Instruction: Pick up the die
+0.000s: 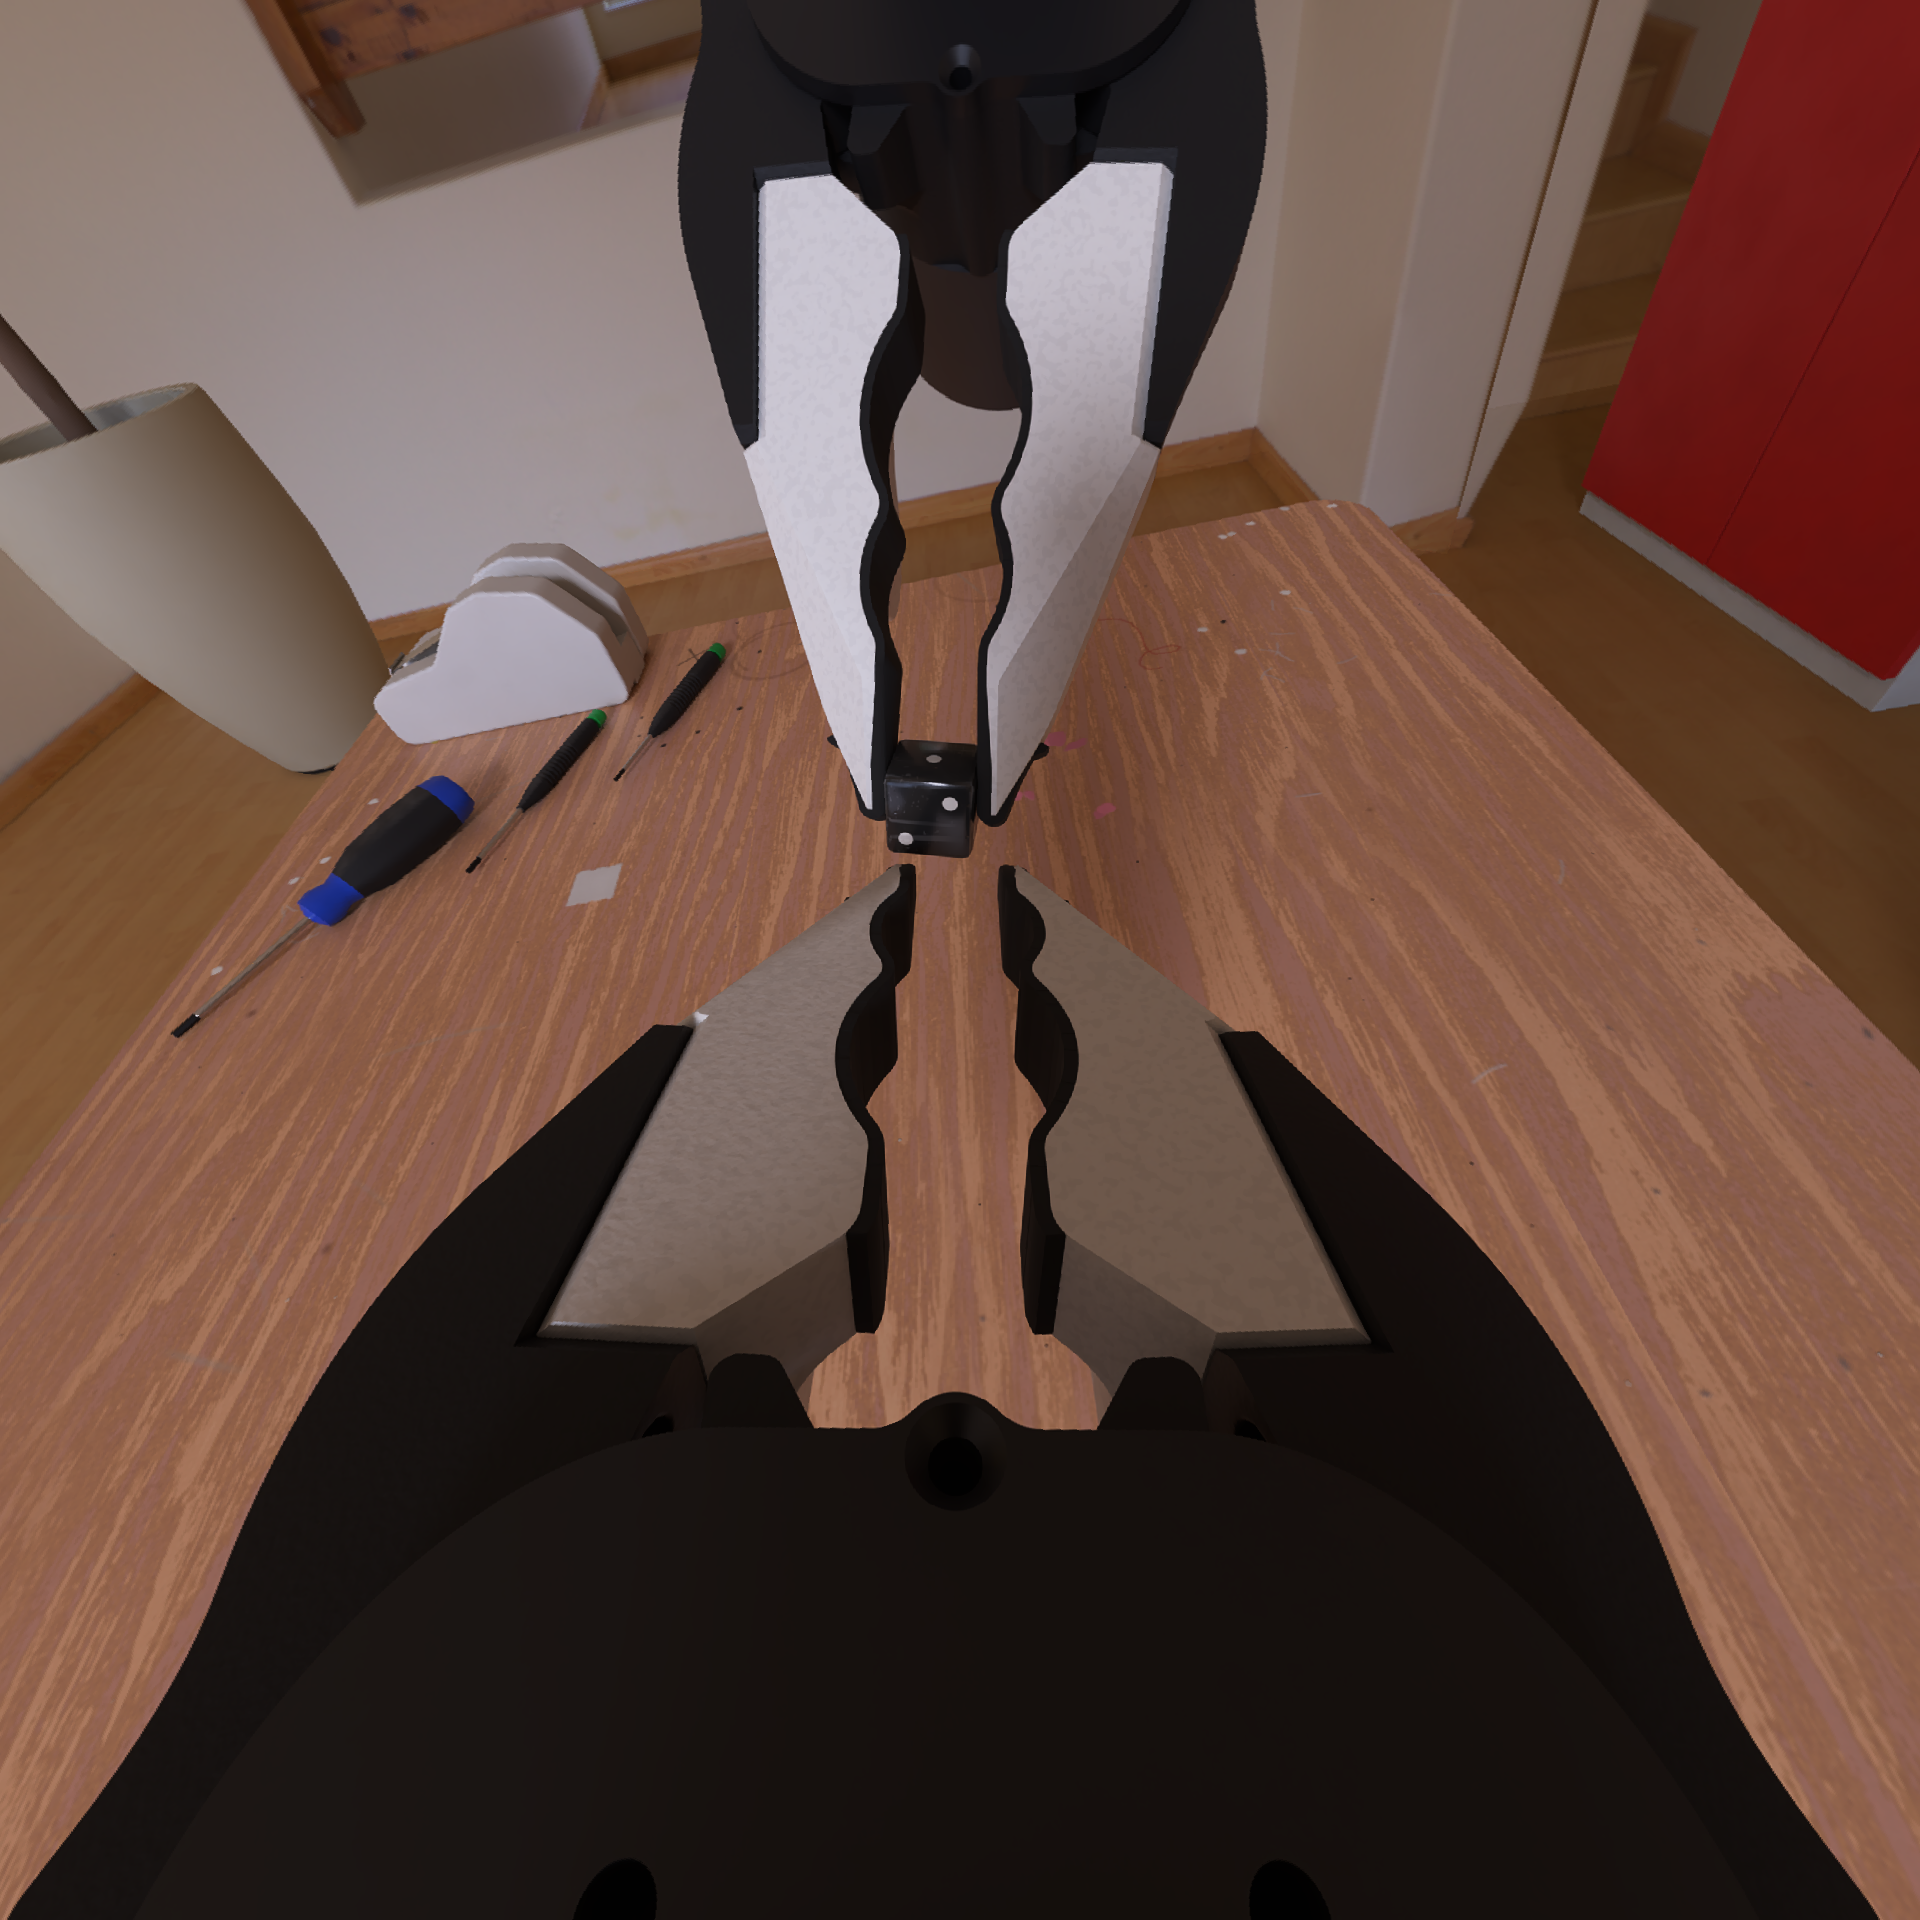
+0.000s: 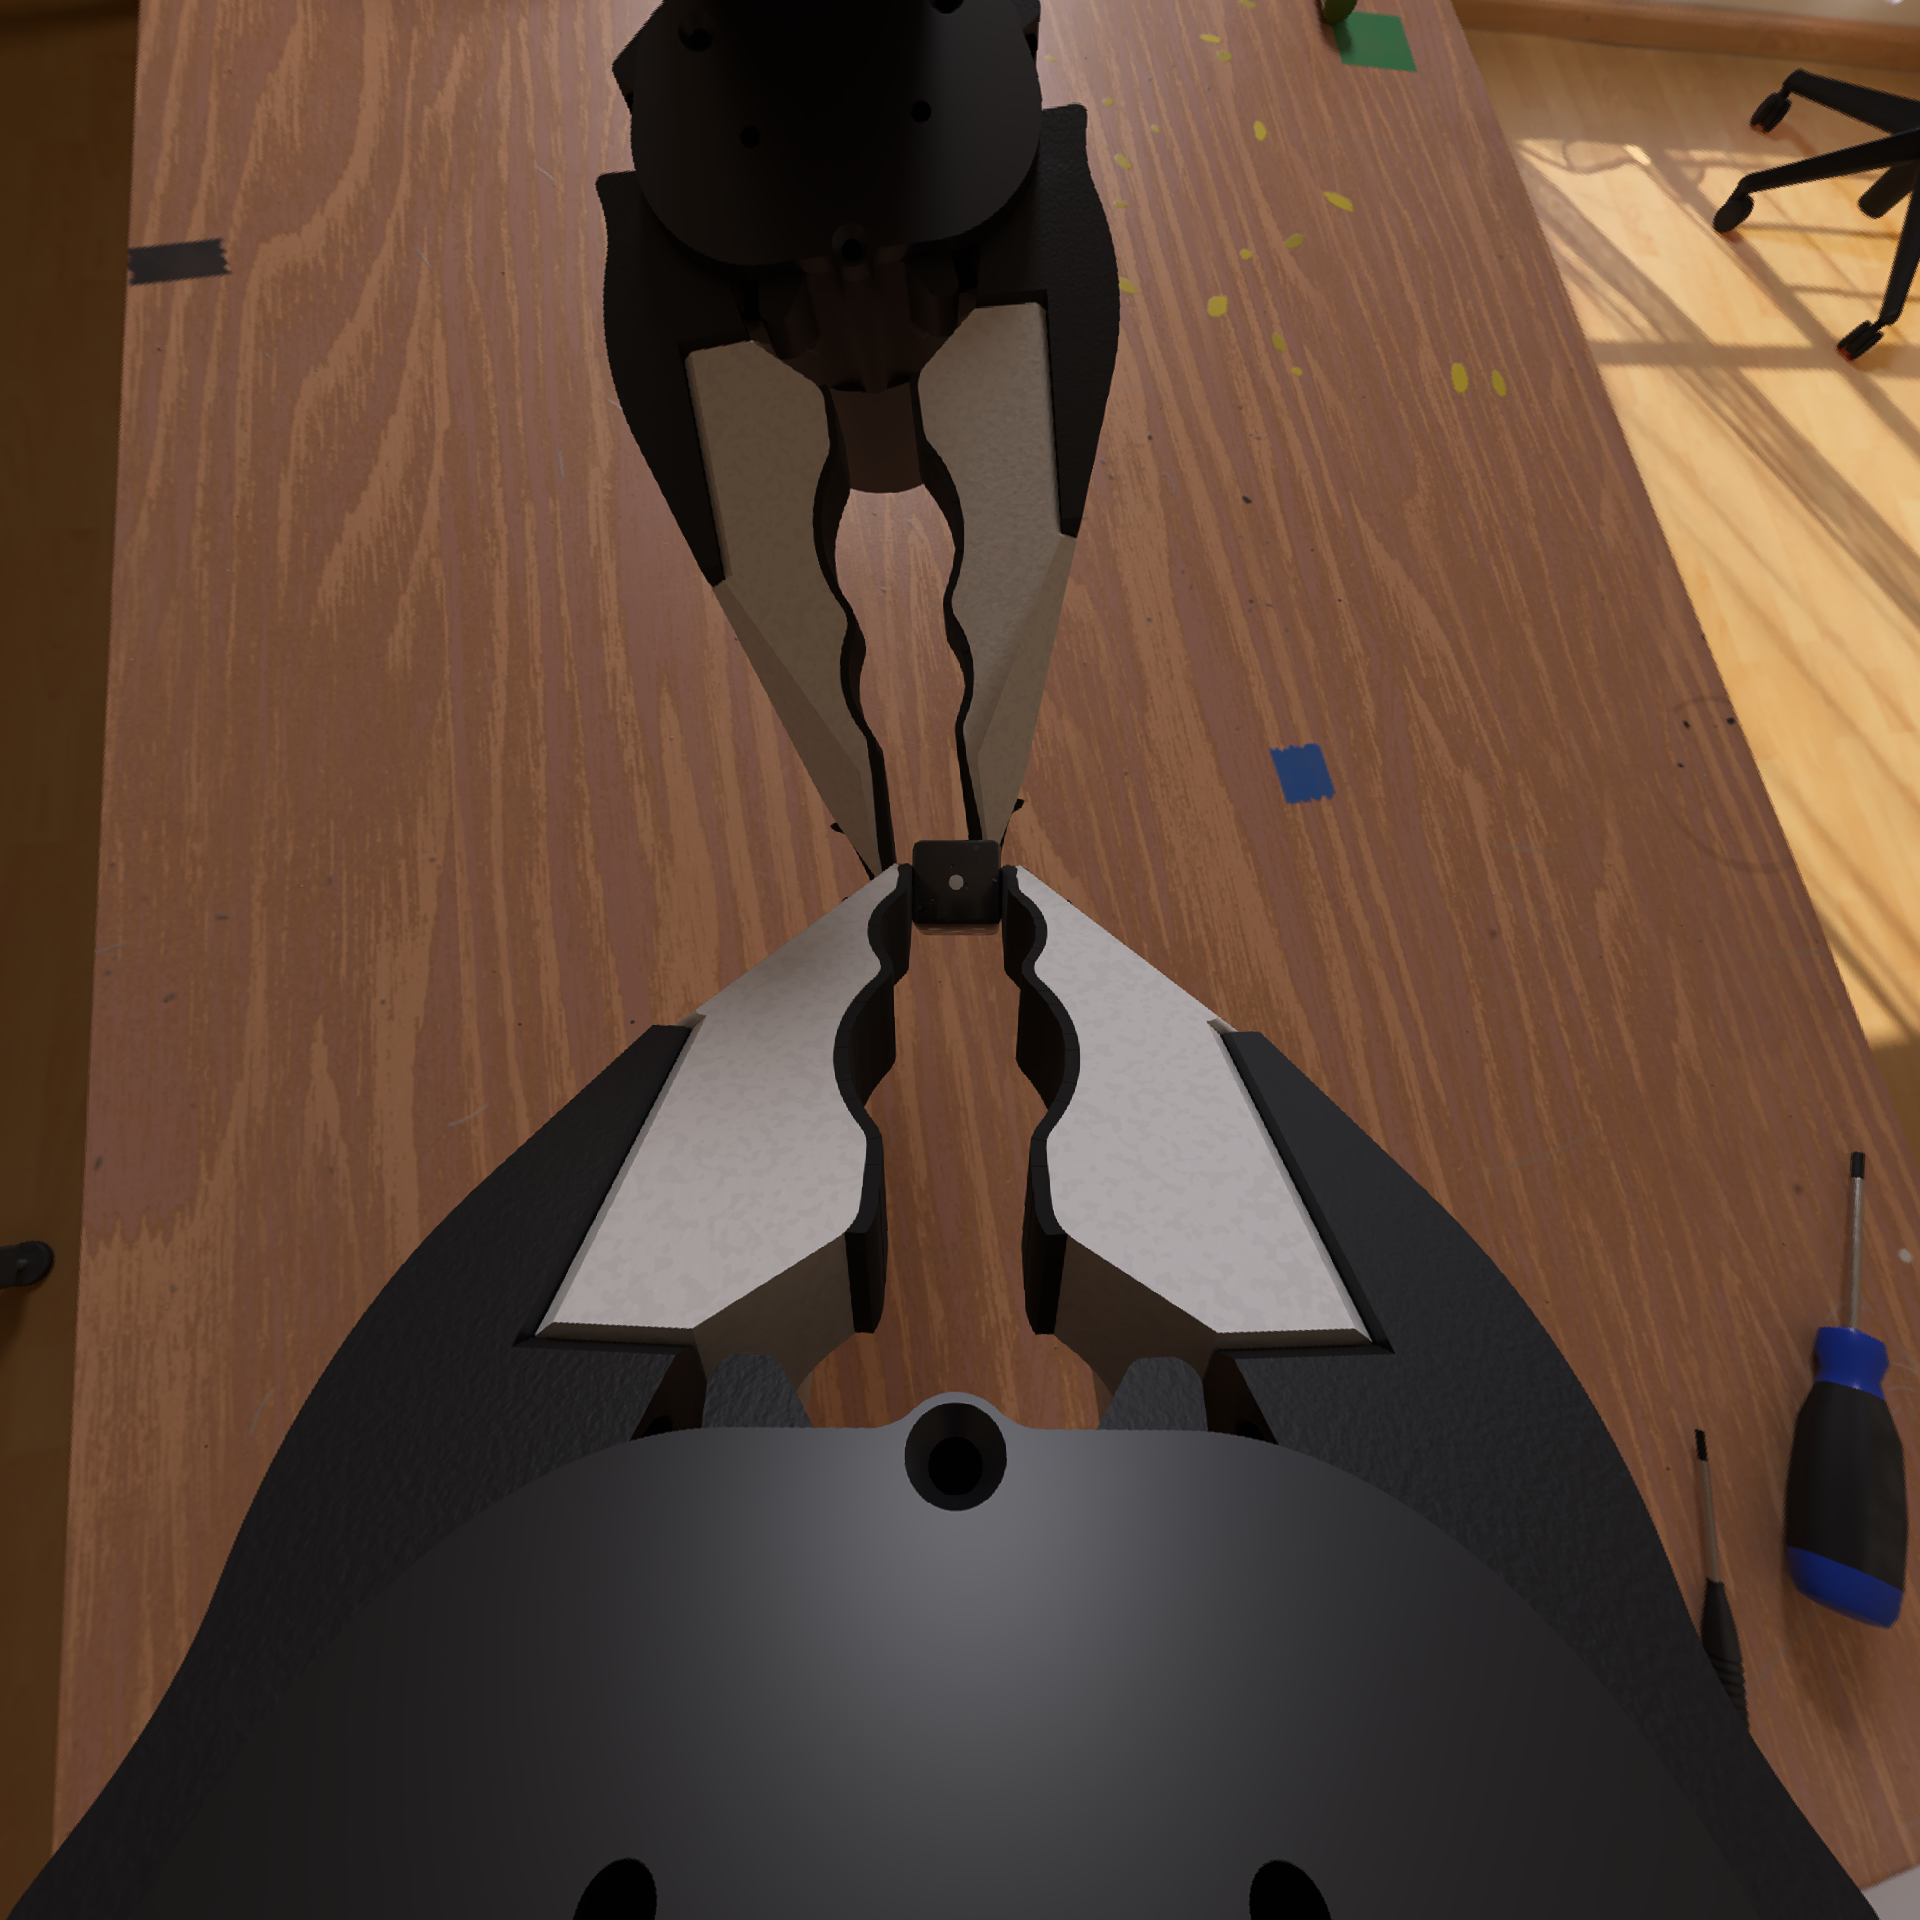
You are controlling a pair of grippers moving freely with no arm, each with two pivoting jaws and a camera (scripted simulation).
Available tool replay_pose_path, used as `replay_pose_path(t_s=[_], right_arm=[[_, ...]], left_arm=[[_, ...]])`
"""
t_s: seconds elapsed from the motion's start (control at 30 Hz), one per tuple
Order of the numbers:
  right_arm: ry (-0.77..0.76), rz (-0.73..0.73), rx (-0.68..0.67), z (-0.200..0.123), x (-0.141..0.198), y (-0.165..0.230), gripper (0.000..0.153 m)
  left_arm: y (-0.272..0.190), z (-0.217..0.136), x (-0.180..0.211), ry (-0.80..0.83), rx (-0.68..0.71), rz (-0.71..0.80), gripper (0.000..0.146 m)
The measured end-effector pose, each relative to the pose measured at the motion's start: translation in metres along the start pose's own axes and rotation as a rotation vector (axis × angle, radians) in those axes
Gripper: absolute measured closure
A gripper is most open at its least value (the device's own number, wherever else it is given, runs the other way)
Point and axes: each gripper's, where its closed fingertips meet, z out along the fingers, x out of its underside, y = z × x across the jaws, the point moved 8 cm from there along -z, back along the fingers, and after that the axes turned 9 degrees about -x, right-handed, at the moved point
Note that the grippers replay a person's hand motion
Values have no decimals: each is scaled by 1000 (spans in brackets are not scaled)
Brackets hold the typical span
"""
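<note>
Your right gripper [image 2: 956,899] fingers pinch the black die [image 2: 956,883] only at their tips, left gripper [image 1: 956,878] fingers narrow and empty, so it may squirt out.

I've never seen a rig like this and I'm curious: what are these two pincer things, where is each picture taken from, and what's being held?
They are two two-finger grippers, each carrying a camera that looks along its own fingers. So each picture shows one gripper large at the bottom, with the other facing it. They meet over a wooden table. The right gripper pinches a small black die at its fingertips. The left gripper is open, just short of the die. A blue-handled screwdriver lies aside.
</note>
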Motion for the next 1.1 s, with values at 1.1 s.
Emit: replay_pose_path(t_s=[1.1], right_arm=[[-61,3,-55,-2,-3,3,136]], left_arm=[[-4,-2,-3,-39,45,-3,131]])
